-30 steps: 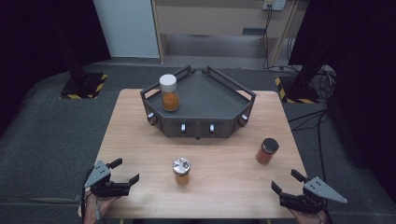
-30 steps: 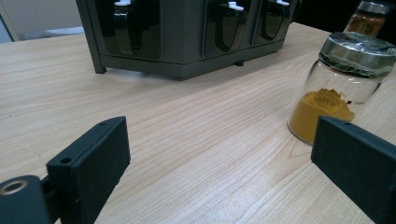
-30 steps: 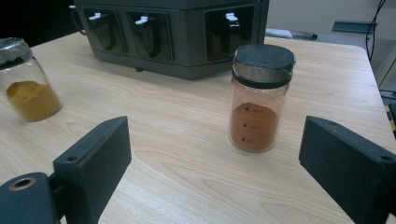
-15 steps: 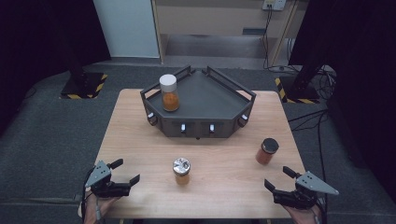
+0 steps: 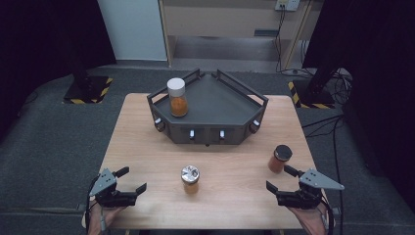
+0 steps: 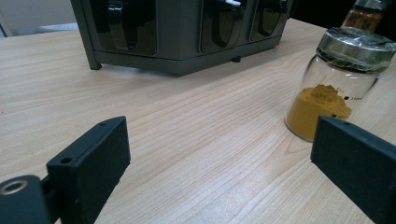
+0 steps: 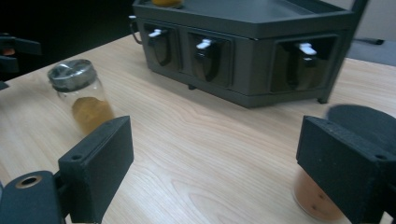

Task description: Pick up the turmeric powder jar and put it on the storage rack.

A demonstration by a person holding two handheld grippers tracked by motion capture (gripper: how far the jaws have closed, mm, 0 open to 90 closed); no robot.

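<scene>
Pale wood covers the table [image 5: 147, 147] in the high view, where a dark grey rack [image 5: 225, 103] stands at the far middle with a white-capped jar [image 5: 177, 97] of orange powder on its left side. A silver-lidded jar [image 5: 190, 179] stands near the front middle of the table, and a black-lidded jar [image 5: 280, 158] stands toward the right edge. The right gripper [image 5: 286, 182] hovers at the front right corner with its fingers wide apart and nothing between them, the black-lidded jar just beyond its far finger; its fingers have just been closing a little. The left gripper [image 5: 133, 180] sits at the front left corner, fingers spread and holding nothing, well apart from the silver-lidded jar. In the left gripper view, both black fingers [image 6: 88, 163] stand wide over bare wood, and the silver-lidded jar [image 6: 336, 88] rises just behind the right-hand finger, yellow powder heaped at its bottom, with the rack [image 6: 182, 32] farther back. In the right gripper view, the fingers [image 7: 98, 163] are again far apart with only table between them; the black-lidded jar [image 7: 355, 122] is partly hidden behind the right-hand finger, the silver-lidded jar [image 7: 83, 95] stands blurred beyond the left-hand one, and the rack [image 7: 252, 51] fills the far side.
</scene>
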